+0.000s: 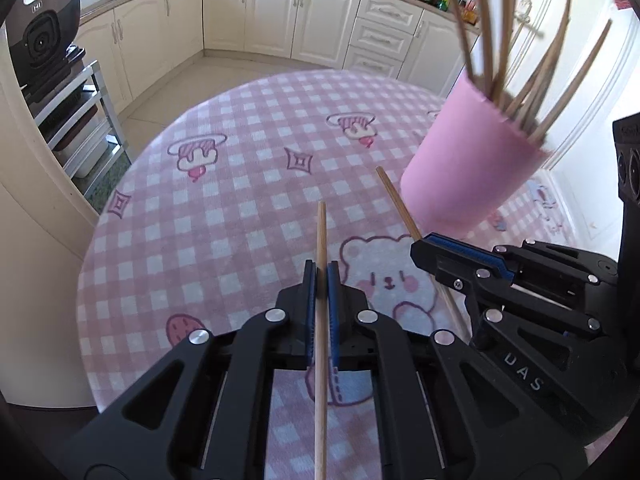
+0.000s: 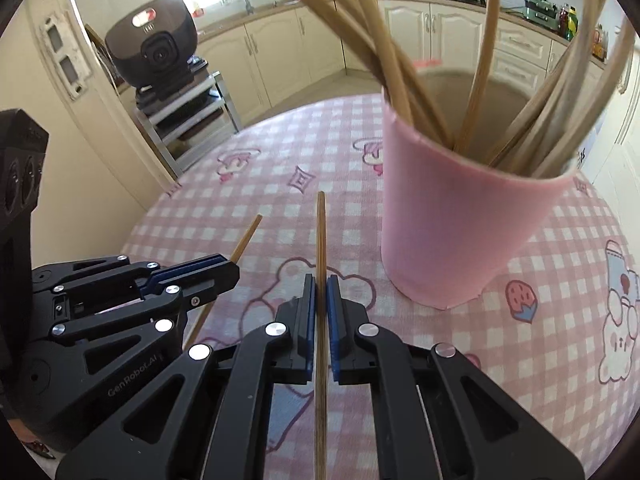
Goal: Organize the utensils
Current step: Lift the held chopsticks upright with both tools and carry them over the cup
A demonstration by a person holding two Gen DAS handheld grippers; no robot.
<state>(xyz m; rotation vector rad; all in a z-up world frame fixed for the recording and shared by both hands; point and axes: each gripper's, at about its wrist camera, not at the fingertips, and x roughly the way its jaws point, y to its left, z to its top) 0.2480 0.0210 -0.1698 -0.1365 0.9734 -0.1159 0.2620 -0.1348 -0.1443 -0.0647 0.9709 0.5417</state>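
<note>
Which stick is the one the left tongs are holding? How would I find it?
Start at the tall pink cup full of wooden sticks on the pink checked tablecloth. Two loose sticks are held nearby, outside the cup. The one in the left tongs is the chopstick lying farther from the cup; the other chopstick, in the right tongs, reaches up beside the cup.

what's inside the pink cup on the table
The pink cup holds a loose bunch of wooden chopsticks leaning out over its rim. Their lower ends and the cup's bottom are hidden by its wall.
</note>
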